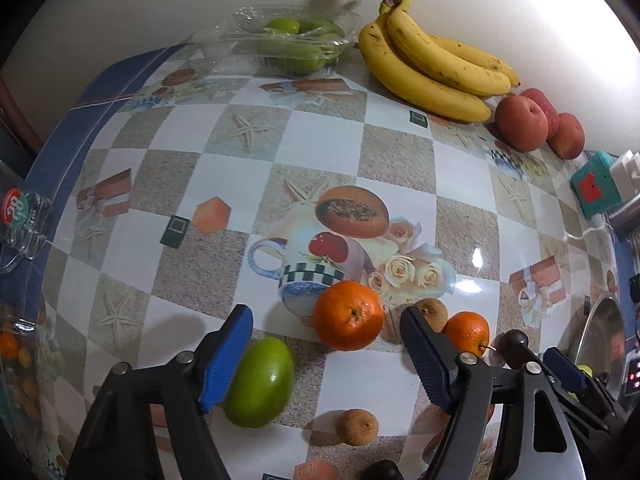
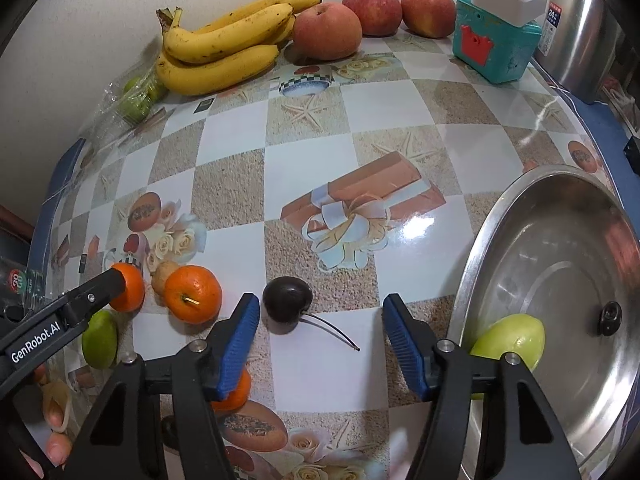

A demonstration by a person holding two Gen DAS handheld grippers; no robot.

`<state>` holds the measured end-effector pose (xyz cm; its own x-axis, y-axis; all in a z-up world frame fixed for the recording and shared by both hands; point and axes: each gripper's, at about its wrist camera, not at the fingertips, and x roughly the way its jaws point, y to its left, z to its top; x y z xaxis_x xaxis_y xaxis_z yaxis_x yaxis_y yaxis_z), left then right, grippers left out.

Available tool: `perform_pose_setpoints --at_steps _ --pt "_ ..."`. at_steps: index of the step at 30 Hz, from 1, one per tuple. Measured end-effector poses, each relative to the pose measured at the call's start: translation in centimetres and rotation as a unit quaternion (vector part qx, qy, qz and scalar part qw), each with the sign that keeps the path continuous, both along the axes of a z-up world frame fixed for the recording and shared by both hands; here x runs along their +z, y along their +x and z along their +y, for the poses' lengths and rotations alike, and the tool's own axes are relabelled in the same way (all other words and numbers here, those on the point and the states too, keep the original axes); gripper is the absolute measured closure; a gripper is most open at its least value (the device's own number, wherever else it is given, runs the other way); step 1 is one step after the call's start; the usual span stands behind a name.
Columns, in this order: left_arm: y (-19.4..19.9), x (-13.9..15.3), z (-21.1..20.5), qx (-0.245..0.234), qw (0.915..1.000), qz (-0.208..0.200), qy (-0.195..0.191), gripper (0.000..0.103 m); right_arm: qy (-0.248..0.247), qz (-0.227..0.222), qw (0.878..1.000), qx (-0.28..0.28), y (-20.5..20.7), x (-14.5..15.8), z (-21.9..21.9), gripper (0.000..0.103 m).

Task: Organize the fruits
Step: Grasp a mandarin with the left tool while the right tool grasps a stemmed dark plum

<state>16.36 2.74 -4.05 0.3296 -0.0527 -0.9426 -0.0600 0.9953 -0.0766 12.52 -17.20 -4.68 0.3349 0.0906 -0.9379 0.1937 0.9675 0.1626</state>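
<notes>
Both grippers apart — perhaps empty

A home kitchen or dining corner. A table under a glossy checked oilcloth printed with starfish and teacups stands against a plain wall. Near its right edge sit a wide steel basin and a steel thermos.

Middle of glossy checkered tablecloth lay open. Back wall lined by yellow banana bunch and red apples. Steel round tray blocked right; orange mandarins crowded near left.
</notes>
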Motion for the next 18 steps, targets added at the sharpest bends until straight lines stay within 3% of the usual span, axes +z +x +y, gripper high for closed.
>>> perform_pose_setpoints --at_steps 9,18 --pt "0.3 -0.9 -0.1 0.001 0.9999 0.012 -0.007 0.037 -0.017 0.002 1.000 0.023 0.3 -0.7 1.3 0.039" --pt "0.4 -1.3 -0.3 -0.001 0.9998 0.016 -0.011 0.049 -0.030 -0.007 0.999 0.037 0.4 -0.9 2.0 0.055"
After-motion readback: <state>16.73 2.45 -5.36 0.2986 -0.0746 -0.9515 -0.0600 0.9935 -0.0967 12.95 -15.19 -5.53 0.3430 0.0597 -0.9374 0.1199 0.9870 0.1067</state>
